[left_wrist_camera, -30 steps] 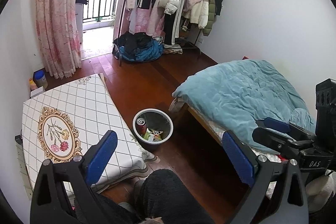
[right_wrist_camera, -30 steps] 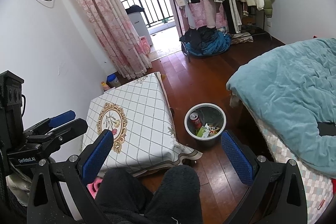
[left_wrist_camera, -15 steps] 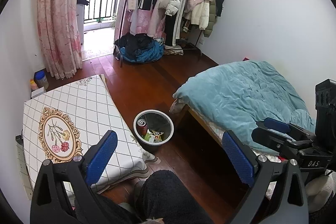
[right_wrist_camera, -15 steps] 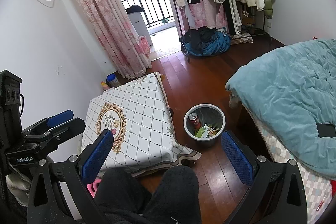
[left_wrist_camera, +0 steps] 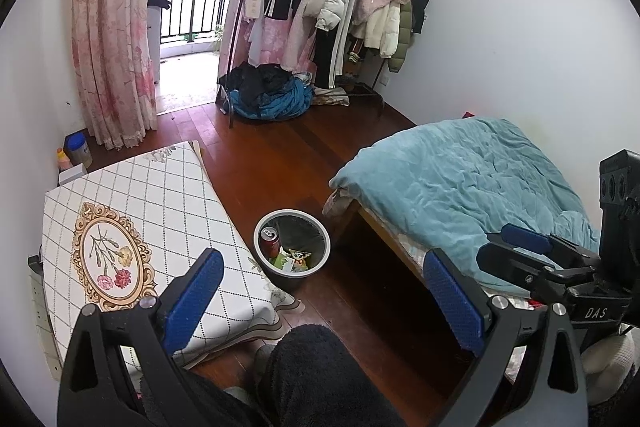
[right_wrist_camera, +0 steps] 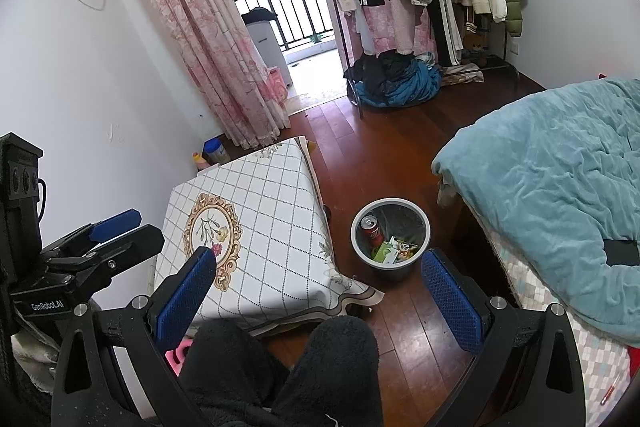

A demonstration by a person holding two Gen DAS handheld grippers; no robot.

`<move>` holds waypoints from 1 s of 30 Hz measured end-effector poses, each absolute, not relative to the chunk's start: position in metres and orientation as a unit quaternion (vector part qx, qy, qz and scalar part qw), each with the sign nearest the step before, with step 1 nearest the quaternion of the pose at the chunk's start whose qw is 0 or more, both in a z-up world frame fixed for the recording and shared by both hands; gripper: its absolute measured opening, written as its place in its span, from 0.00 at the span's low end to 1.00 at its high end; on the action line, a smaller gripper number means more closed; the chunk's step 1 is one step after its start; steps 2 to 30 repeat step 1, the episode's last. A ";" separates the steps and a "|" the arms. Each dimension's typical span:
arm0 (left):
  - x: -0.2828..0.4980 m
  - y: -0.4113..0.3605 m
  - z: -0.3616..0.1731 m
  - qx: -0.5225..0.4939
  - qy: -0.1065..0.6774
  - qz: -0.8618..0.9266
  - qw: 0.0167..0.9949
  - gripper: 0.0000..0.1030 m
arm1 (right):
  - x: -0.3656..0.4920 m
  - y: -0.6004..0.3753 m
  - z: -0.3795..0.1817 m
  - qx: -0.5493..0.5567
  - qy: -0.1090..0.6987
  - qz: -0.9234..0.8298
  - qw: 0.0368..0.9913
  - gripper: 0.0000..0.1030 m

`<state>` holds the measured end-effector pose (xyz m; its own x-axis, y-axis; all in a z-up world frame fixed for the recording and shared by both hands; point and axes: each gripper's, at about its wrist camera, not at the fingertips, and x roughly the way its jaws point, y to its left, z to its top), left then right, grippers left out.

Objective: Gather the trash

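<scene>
Both grippers are held high with jaws spread wide and empty: the left gripper (left_wrist_camera: 320, 291) and right gripper (right_wrist_camera: 320, 285). Between table (left_wrist_camera: 132, 223) and bed (left_wrist_camera: 460, 187), the bin (left_wrist_camera: 292, 247) (can (left_wrist_camera: 270, 241) and wrappers (left_wrist_camera: 294, 261) inside) stands on the floor, well below and ahead of the fingertips.

Trash in the bin, as I see it.
Round grey plastic bin (left_wrist_camera: 292, 251) upright on the wooden floor (left_wrist_camera: 280, 167), holding a red soda can (left_wrist_camera: 270, 242) and crumpled wrappers (left_wrist_camera: 294, 261).

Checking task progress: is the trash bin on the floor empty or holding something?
Holding something. The trash bin stands upright with a red can and wrappers inside, well short of full.
</scene>
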<state>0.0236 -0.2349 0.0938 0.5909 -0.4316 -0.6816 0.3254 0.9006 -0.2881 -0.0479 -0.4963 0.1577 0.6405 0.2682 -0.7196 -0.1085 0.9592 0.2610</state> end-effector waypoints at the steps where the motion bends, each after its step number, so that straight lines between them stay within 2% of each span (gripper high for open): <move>1: 0.024 -0.236 0.093 -0.067 0.401 -0.214 0.888 0.99 | -0.047 -0.497 0.158 0.097 0.411 0.105 0.900 1.00; 30: 0.024 -0.236 0.093 -0.067 0.401 -0.214 0.888 0.99 | -0.047 -0.497 0.158 0.097 0.411 0.105 0.900 1.00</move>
